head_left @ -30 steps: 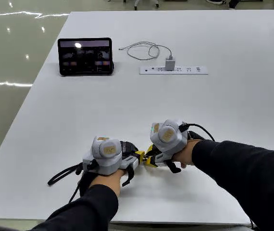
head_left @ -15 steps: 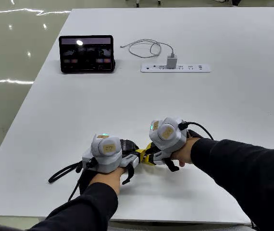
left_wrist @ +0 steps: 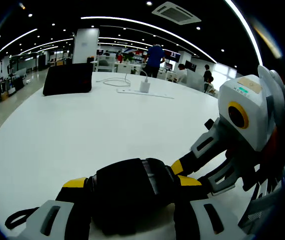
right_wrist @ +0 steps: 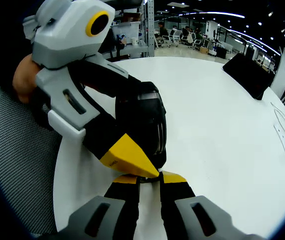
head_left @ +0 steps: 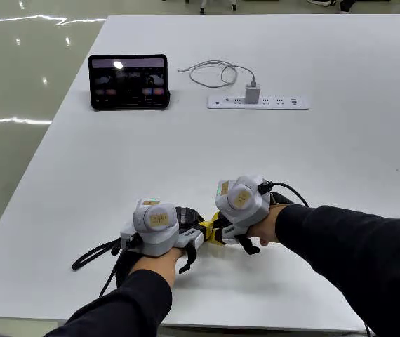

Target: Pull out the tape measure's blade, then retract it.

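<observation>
Tape measure [left_wrist: 132,195] with black round case clamped in left gripper [left_wrist: 130,177], near front edge of white table [head_left: 270,154].
Left jaws pinch the case from both sides. Right gripper [right_wrist: 149,179] jaws pressed nearly together at the case's edge; what sits between them too small to tell. Black tablet [head_left: 129,81] and white power strip [head_left: 257,102] lie well apart, farther back.

Tape measure [left_wrist: 127,197] half-hidden in left gripper [left_wrist: 130,181] — what right gripper [right_wrist: 150,178] pinches, too small to tell
</observation>
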Tool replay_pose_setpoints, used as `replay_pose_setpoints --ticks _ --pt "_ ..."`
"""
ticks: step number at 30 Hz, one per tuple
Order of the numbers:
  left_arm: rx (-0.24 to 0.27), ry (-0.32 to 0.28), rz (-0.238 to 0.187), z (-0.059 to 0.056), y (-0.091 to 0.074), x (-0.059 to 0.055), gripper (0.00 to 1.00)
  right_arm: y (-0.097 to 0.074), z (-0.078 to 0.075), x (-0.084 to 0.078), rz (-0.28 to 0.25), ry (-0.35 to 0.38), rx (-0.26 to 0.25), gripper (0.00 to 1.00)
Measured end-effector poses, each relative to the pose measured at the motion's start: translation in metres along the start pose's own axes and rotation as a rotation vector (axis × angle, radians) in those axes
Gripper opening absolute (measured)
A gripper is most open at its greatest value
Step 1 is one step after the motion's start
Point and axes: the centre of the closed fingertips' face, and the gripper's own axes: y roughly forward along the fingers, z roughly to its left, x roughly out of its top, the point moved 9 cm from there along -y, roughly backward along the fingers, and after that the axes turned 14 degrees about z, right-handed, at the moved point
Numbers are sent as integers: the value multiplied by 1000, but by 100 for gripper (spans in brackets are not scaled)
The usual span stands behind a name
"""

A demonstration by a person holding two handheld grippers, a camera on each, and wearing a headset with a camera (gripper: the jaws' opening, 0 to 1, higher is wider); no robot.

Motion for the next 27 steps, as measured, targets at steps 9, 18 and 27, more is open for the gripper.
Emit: replay_pose_setpoints --ticks 9,18,27 --pt "0 0 -2 0 0 0 64 0 -1 3 36 -18 0 11" --pt "-5 -3 -2 0 0 0 64 1 -1 4 40 16 -1 12" --pt "-4 -4 -4 0 -1 -1 65 0 0 3 47 9 -19 12"
